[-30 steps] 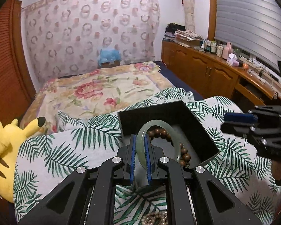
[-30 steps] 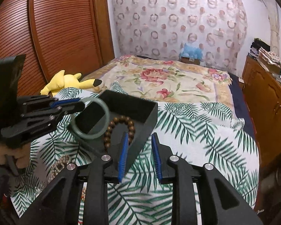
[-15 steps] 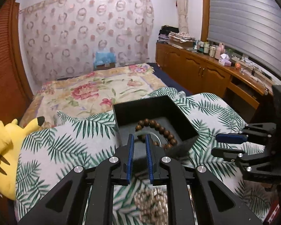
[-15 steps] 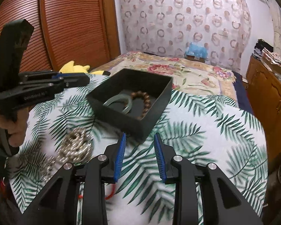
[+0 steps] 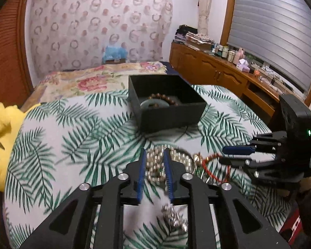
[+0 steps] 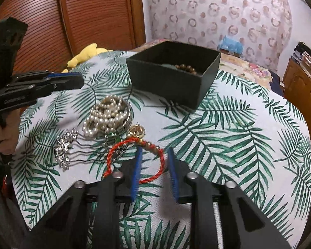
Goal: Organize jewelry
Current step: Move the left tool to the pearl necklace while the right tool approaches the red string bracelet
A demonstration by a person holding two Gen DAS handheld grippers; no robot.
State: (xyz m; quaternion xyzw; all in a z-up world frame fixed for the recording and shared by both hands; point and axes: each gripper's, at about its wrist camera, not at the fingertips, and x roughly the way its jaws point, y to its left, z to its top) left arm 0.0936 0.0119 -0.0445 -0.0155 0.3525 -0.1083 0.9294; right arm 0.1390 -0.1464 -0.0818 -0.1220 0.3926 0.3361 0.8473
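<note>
Jewelry lies in a loose cluster on the palm-leaf cloth, in front of the black box. Red cord bracelet lies flat, its long axis running left to right across the right wrist view, with its beaded gold section toward the box. Pearl strand is heaped in a pile just behind it, partly resting on a silvery ring-shaped piece whose form is hard to make out. Silver comb lies to the left of the bracelet, ornament end at far left, wavy prongs pointing right toward the cord. Gold pendant sits between pearls and bracelet.

Box stands upright and open-topped, one corner turned toward the right camera. Inside: brown bead bracelet and pale green bangle, both partly hidden by the near wall; the right view shows only a sliver of each.

Left view is motion-blurred near the fingers; the pearls there read as smears, and the comb is cut off behind the gripper body.

Left gripper: jaws moderately parted, empty, hovering over the pearl pile; contact cannot be confirmed through the blur. Right gripper: jaws parted wider, empty, straddling the right half of the red cord bracelet, blue pads on either side without pinching it.
</note>
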